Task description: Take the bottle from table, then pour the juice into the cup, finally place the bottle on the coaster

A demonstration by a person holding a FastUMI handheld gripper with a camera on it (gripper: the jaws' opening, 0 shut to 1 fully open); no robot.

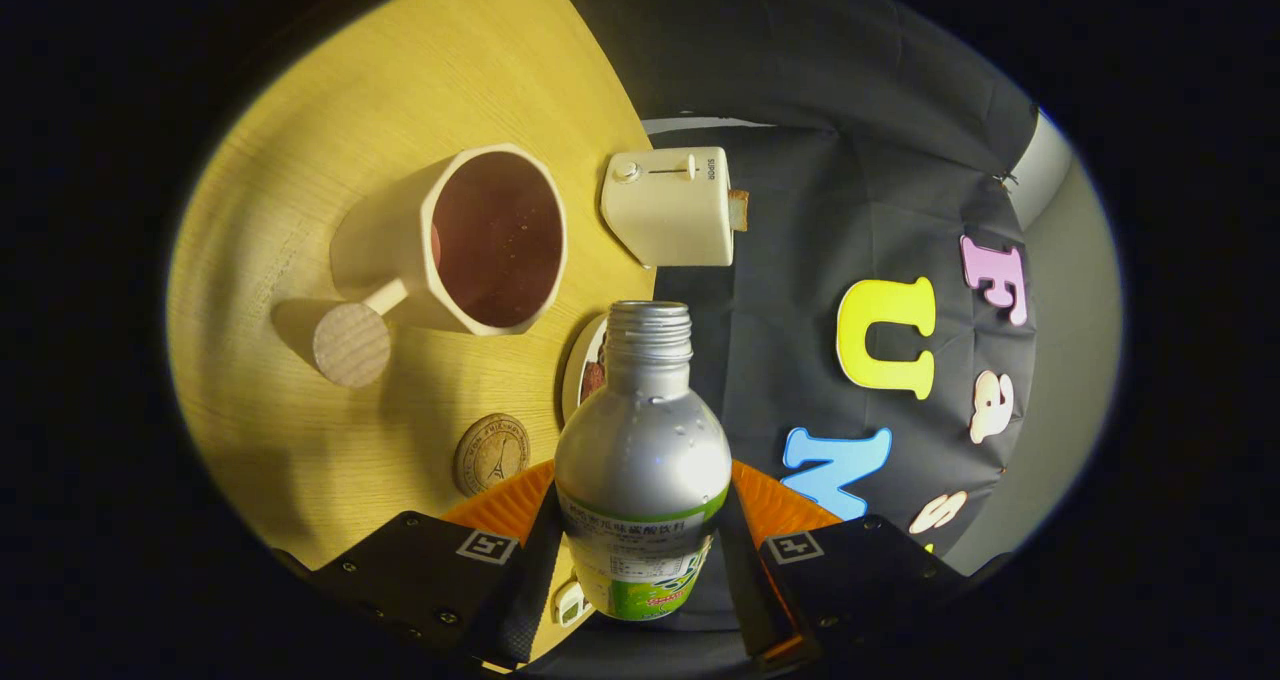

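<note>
Gripper: the gripper (640, 570) is closed around the bottle, its two black fingers (745, 580) pressing the lower body from either side; orange parts of the gripper show behind the fingers on both sides
Bottle: the silver bottle (642, 460) stands out between the fingers, label end nearest the camera, neck pointing ahead; the cap is off and the threaded mouth is open; small drops sit on its shoulder; its mouth lies near the cup's rim but is apart from it
Cup: a cream faceted cup (470, 245) rests on the surface beyond the fingers, ahead and to one side of the bottle's mouth; it holds dark reddish liquid; its handle ends in a round wooden disc (351, 344)
Coaster: a round wooden coaster (491, 454) with an engraved tower lies on the surface just ahead of one finger, between the gripper and the cup's handle
Plate: a white rim (577, 365) shows just behind the bottle's neck, mostly hidden; what lies on it cannot be made out
Toaster: a small cream toaster (670, 207) sits at the edge of the surface beyond the cup, a piece of toast sticking out of its top
Surface: a light wood-grain surface (300, 190) carries the cup, coaster, plate and toaster
</note>
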